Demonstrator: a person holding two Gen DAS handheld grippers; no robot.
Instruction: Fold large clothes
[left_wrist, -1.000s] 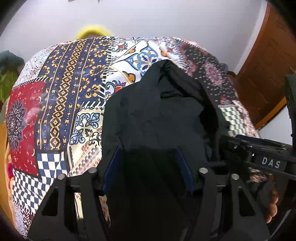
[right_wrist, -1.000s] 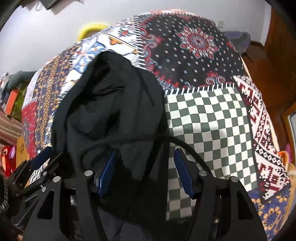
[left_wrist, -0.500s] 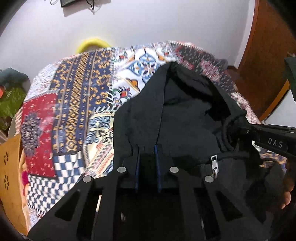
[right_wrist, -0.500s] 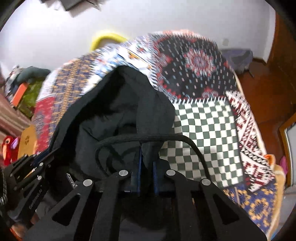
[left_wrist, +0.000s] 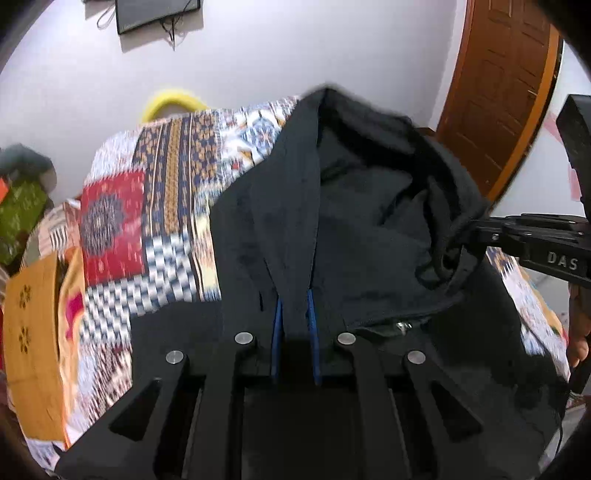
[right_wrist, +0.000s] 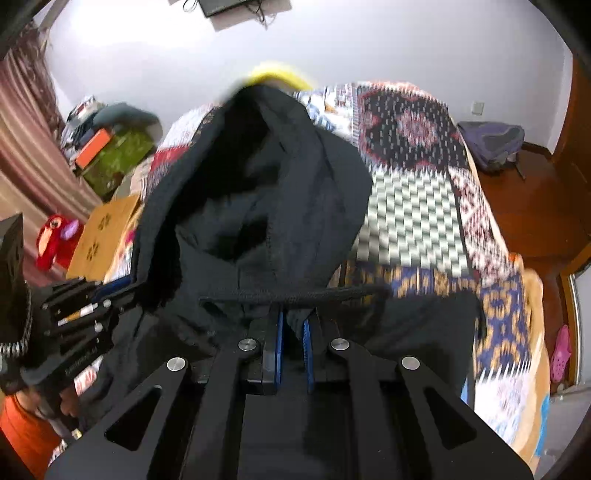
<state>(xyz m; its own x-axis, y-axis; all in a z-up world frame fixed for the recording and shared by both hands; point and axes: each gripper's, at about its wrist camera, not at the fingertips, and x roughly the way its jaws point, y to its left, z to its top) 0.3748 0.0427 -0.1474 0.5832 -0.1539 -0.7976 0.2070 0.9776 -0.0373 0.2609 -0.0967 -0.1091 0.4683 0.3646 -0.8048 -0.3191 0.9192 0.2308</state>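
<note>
The bed (left_wrist: 110, 221) fills both views, its patchwork quilt blurred, and that is our landmark. Over the quilt, the black hoodie (left_wrist: 354, 221) is up off the cloth now: half a second ago its hood lay lower against the quilt, and a second ago the whole garment lay flat on it. From the left wrist view the hood rises past the far edge of the bed, up against the wall and door. The lower part of the garment is hidden under the grippers, so I cannot tell whether any of it touches the quilt.

The left gripper (left_wrist: 293, 317) has gone from spread wide a second back to blue pads pinching a fold of hoodie fabric at the neckline. The right gripper (right_wrist: 291, 332), also wide a second ago, is nipped onto fabric just below the drawstring (right_wrist: 288, 293), which stretches taut across in front of its pads. Each gripper shows in the other's view, out to the side of the hood, so the two grips sit on opposite sides of the neck opening.

My read: the pick-up is done and the hoodie is held by both shoulders, ready to be shaken out and laid flat on the bed for the first fold. The zip pull (left_wrist: 402, 325) dangles loose near the left grip.
</note>
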